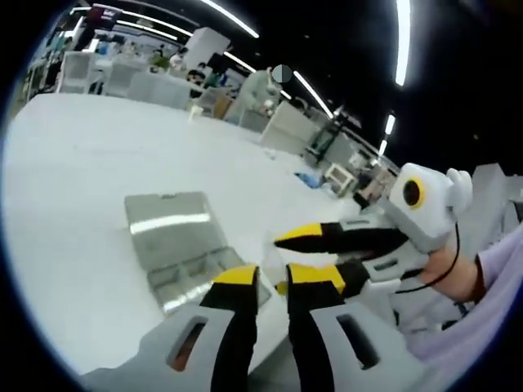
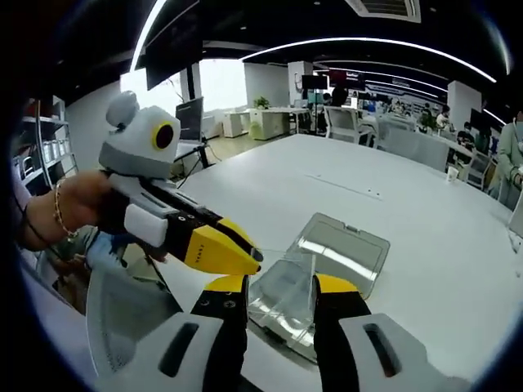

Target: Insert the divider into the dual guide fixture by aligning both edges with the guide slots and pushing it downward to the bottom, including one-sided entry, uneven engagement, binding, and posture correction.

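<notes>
On the white tabletop (image 1: 73,204) lies a clear plastic fixture (image 1: 176,245), seen in the right gripper view as a transparent tray (image 2: 327,261) with a flat lid-like flap toward the far side and low walls nearer the camera. Left tongs (image 1: 270,282) hover just above the fixture's near edge, jaws set a narrow gap apart; whether they pinch anything I cannot tell, since any clear sheet between them is lost against the plastic. Right tongs (image 2: 278,290) sit over the tray with jaws spread, a thin upright transparent pane (image 2: 310,282), probably the divider, standing between them; contact with the pads is not resolved. Each tool enters the other's view: right tongs from the right in the left gripper view (image 1: 327,237), tips nearly together, and left tongs from the left in the right gripper view (image 2: 221,249), held by a hand (image 2: 69,208) with a bracelet. Judgement: insertion is under way at best; the divider appears up at the guides, not seated. Remaining: square both edges in the slots, push to the bottom, correct any tilt.
</notes>
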A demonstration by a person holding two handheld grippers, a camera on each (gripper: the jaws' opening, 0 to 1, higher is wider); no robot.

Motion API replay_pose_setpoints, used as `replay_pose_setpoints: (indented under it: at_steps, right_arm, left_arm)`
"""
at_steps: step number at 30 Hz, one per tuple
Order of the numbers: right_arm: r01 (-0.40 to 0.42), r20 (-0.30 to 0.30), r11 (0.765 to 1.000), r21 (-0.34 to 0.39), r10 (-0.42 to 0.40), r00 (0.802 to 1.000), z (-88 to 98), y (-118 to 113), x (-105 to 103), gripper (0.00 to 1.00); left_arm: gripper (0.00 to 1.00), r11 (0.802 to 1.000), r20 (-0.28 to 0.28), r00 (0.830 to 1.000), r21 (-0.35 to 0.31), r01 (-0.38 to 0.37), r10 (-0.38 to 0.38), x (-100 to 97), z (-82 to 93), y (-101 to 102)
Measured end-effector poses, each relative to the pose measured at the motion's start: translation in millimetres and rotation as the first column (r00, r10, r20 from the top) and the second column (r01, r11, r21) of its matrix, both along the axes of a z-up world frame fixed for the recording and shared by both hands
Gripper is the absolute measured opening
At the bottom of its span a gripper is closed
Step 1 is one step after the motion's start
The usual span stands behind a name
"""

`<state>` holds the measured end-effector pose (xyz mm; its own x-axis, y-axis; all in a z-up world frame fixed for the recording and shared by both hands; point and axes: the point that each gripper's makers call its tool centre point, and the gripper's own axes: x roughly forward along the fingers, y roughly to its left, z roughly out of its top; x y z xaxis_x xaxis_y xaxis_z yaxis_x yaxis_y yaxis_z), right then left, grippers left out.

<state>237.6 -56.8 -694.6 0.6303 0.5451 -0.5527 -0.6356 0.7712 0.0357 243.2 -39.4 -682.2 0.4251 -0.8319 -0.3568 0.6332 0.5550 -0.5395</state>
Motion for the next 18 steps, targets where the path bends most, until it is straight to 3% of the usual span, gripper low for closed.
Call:
replay_pose_setpoints:
  at_steps: [12, 18]
  right_arm:
    - [-0.009, 0.005, 1.000, 0.000, 0.009, 1.000, -0.8, 2.4, -3.9, 0.27]
    - [-0.013, 0.007, 1.000, -0.001, 0.013, 1.000, -0.6, 3.2, -4.0, 0.27]
  left_arm:
    - [0.01, 1.000, -0.039, 0.999, 0.008, 0.005, -0.004, -3.8, -4.7, 1.0]
    - [0.00, 1.000, -0.094, 0.996, -0.023, -0.008, 0.006, -5.4, -4.6, 1.0]
